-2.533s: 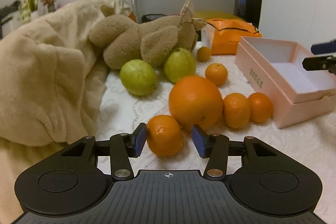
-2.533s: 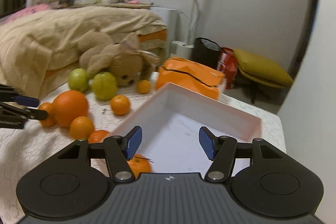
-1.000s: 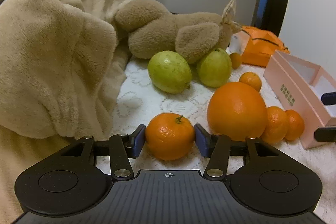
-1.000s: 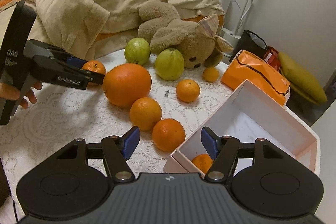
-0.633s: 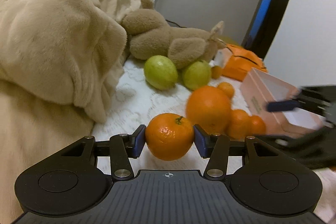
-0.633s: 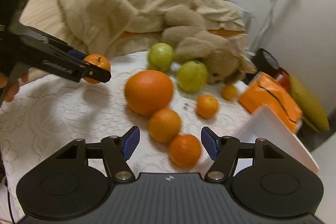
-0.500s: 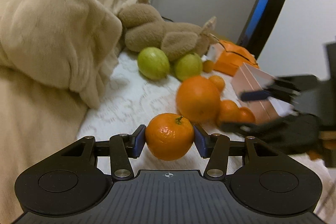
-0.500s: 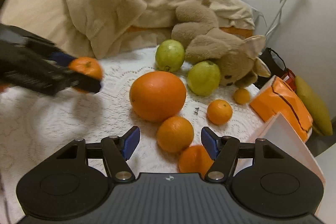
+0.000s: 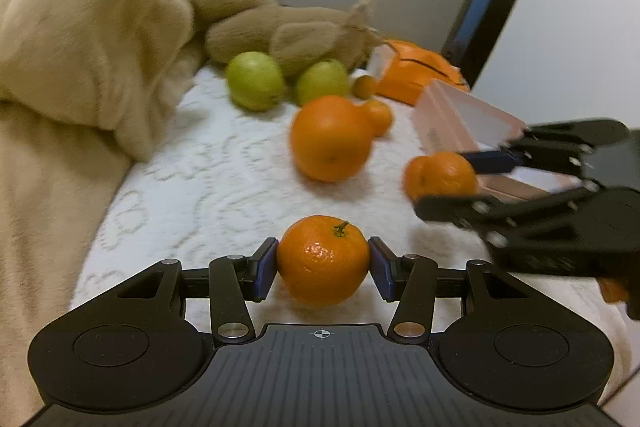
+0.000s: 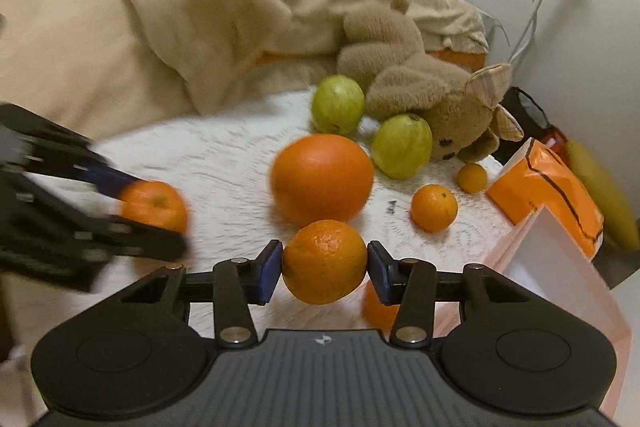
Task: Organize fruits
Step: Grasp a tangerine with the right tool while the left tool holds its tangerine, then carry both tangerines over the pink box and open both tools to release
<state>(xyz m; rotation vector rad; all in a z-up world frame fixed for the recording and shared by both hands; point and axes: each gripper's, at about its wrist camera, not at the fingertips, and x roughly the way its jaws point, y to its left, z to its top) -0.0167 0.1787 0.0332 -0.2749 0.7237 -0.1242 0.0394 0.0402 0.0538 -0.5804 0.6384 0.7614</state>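
Note:
My left gripper is shut on a small mandarin with a stem, held above the white lace cloth; it also shows in the right wrist view. My right gripper is shut on another mandarin, seen from the left wrist view next to the pink box. A large orange, two green guavas and two small mandarins lie on the cloth. Another mandarin shows partly under my right fingers.
A brown plush toy lies behind the guavas. A beige blanket covers the left and back. An orange bag stands behind the pink box at the right.
My right gripper has moved down over the fruit and closed on a mandarin. My left gripper keeps its mandarin and has shifted left and back from the pile.

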